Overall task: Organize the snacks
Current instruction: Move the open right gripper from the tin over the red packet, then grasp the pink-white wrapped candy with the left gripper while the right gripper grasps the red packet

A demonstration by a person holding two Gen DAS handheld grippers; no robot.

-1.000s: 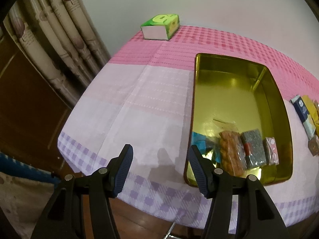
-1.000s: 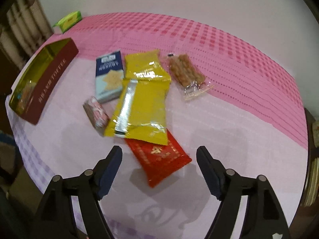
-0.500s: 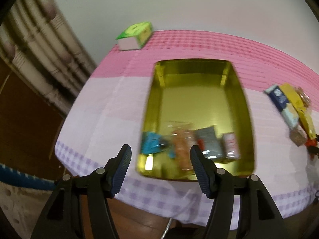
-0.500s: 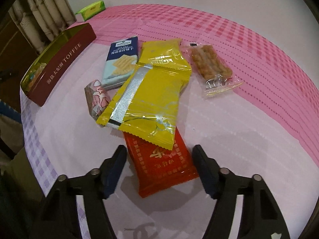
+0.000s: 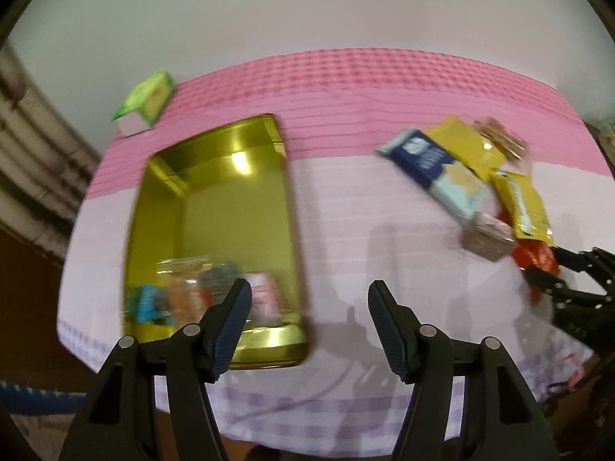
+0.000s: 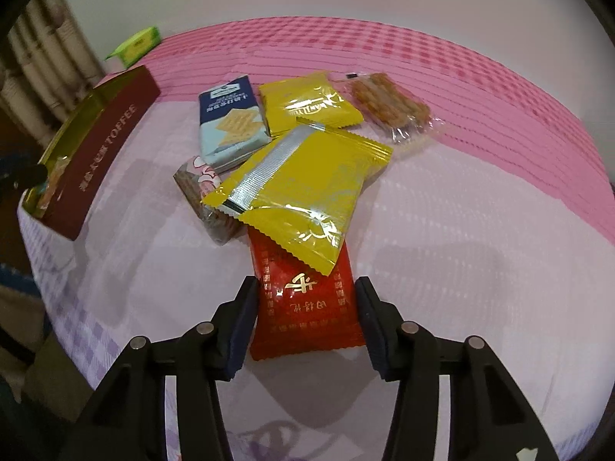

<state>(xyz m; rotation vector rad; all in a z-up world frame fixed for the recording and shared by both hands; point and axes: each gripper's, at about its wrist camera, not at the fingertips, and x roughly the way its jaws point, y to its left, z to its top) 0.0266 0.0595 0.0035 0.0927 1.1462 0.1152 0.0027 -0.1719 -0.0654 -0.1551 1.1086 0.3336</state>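
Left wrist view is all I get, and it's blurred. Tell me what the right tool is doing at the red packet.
Observer: The right tool straddles the red packet, jaws closing, one finger at each long edge. The packet lies flat, not crumpled.
Operator: Report anything lying on top of it.
Observer: The large yellow packet overlaps its far end, seam side up.
Operator: Read me the tin's outer wall.
Observer: The tin has a maroon side printed with TOFFEE.
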